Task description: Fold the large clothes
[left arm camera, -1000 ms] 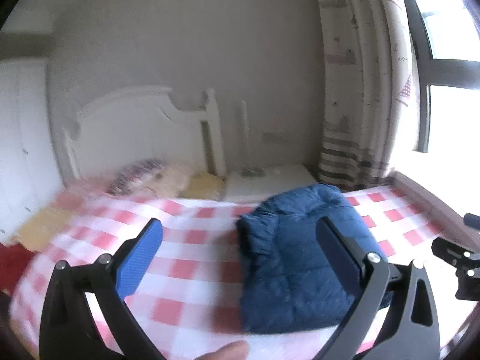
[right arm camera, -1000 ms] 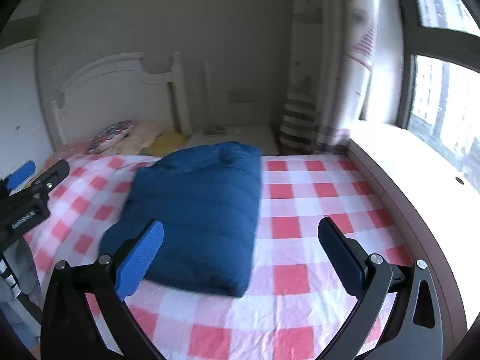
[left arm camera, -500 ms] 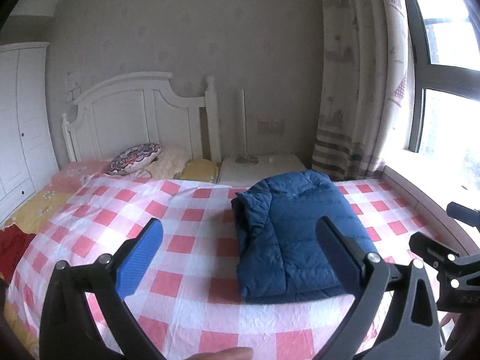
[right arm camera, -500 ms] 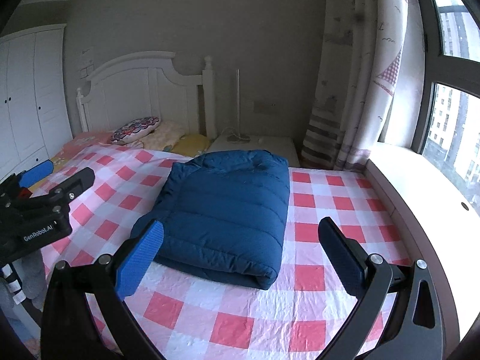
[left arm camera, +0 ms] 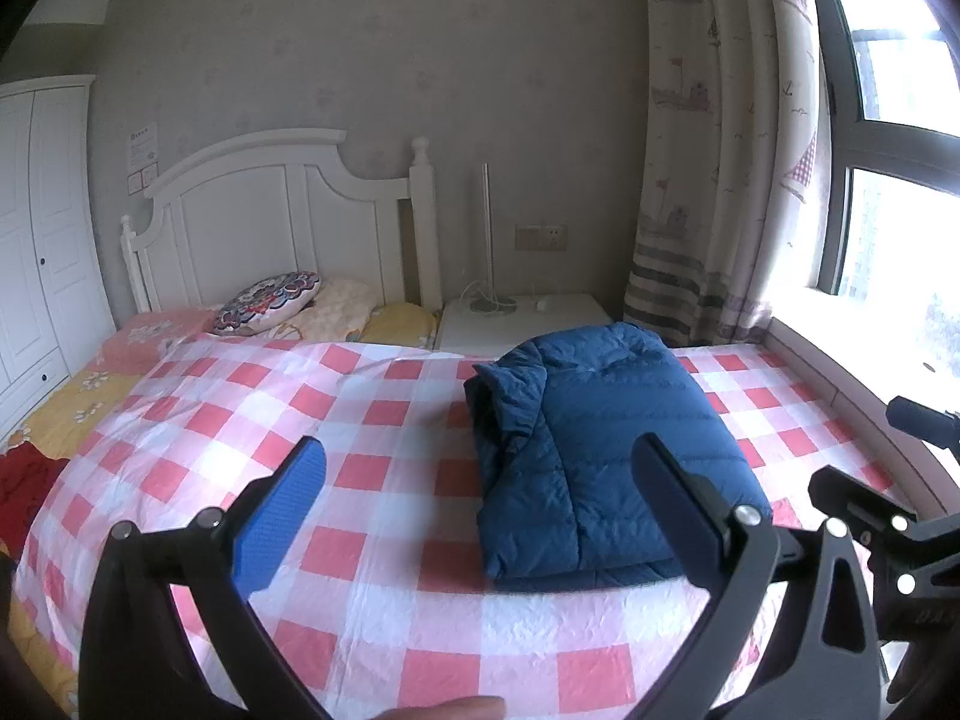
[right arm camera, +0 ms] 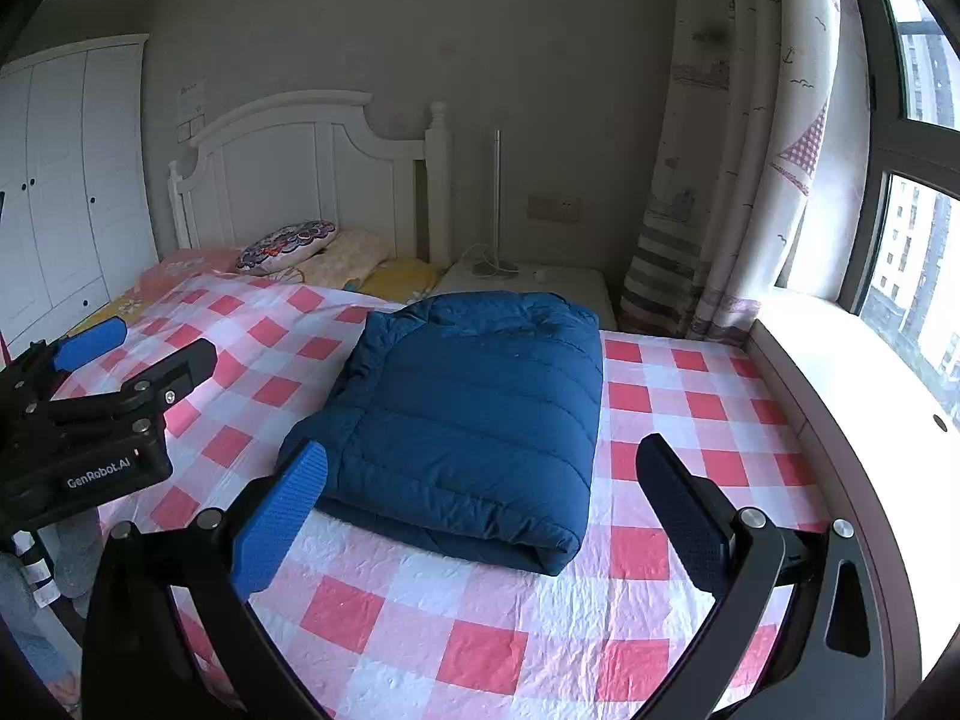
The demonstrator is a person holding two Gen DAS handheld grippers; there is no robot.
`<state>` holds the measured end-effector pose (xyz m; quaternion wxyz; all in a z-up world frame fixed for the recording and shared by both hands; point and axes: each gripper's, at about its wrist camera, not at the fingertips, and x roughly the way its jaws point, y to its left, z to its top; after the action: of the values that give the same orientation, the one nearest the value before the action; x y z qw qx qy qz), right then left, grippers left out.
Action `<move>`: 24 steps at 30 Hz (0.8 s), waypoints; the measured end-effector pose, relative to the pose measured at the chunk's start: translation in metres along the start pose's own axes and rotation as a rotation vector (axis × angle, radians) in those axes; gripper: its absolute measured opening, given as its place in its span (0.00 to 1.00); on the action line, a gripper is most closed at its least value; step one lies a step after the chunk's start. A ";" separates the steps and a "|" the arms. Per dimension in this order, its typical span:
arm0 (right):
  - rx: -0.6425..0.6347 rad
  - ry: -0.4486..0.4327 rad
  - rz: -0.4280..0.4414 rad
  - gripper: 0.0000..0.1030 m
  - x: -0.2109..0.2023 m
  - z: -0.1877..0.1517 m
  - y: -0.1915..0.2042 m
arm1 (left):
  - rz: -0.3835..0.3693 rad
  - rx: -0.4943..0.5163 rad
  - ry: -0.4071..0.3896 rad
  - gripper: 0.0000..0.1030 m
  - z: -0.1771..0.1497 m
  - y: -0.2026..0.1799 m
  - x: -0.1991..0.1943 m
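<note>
A dark blue quilted down jacket lies folded into a thick rectangle on the red-and-white checked bed sheet; it also shows in the right wrist view. My left gripper is open and empty, held back above the near part of the bed, left of the jacket. My right gripper is open and empty, held back in front of the jacket's near folded edge. Neither gripper touches the jacket. The left gripper also shows at the left in the right wrist view.
A white headboard and pillows are at the far end of the bed. A white nightstand with a lamp pole stands beside it. A curtain and window sill run along the right. White wardrobe at the left.
Both grippers have pulled back and risen from the jacket, so the bed and room look farther off. The folded jacket lies as before. Both grippers stay open.
</note>
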<state>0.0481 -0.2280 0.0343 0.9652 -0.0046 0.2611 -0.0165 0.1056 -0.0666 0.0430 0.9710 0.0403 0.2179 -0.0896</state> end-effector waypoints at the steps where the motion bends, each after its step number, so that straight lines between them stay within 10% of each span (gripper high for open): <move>1: 0.000 -0.001 -0.001 0.96 0.000 0.000 0.001 | 0.001 0.000 0.001 0.98 0.000 0.000 0.000; 24: -0.001 -0.005 0.005 0.96 -0.001 0.001 0.005 | -0.002 -0.007 0.019 0.98 -0.004 0.004 0.001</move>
<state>0.0478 -0.2233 0.0363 0.9659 -0.0043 0.2586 -0.0140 0.1061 -0.0621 0.0393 0.9689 0.0375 0.2276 -0.0894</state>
